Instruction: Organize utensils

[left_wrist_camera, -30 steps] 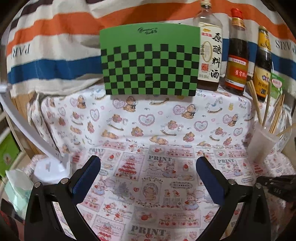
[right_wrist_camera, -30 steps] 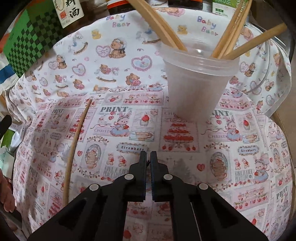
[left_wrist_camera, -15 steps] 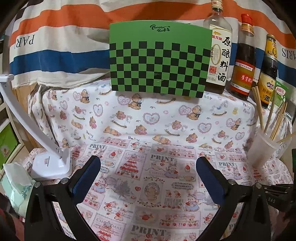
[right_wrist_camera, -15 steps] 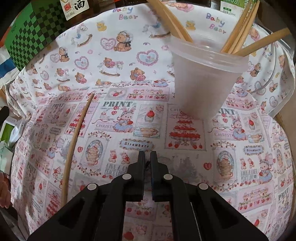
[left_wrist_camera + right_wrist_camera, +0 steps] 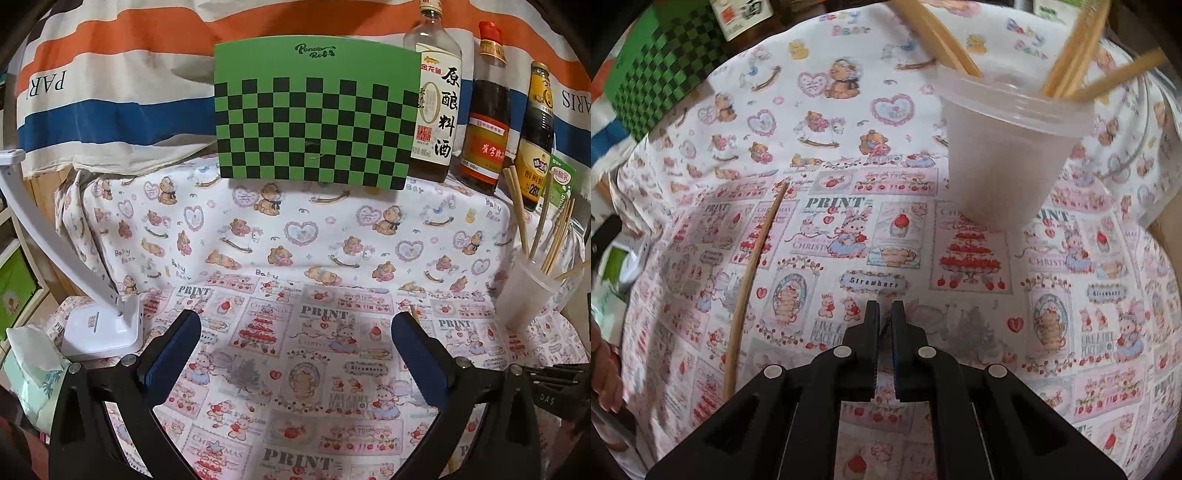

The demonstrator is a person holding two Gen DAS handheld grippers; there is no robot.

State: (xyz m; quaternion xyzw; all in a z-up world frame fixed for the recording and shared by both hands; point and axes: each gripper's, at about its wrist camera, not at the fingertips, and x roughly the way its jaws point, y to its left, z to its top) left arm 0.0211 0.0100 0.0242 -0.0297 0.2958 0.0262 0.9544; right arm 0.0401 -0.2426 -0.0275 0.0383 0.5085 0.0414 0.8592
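Observation:
A single wooden chopstick [image 5: 753,273] lies on the patterned cloth, left of my right gripper [image 5: 884,306], which is shut with nothing between its pads. Ahead and to the right of that gripper stands a translucent plastic cup [image 5: 1004,158] with several chopsticks [image 5: 1082,44] leaning in it. My left gripper [image 5: 295,332] hovers open over the cloth, nothing between its fingers. In the left wrist view the cup [image 5: 528,291] stands at the far right, and the lying chopstick's tip [image 5: 413,312] shows just beside the right finger.
A green checkerboard [image 5: 314,110] and three sauce bottles [image 5: 487,110] line the back. A white lamp base [image 5: 103,332] and a tissue pack [image 5: 29,369] sit at the left edge. A hand [image 5: 605,369] shows at the lower left.
Both views have shifted only slightly. The lying chopstick and the cup stay where they were, and neither gripper has changed its state.

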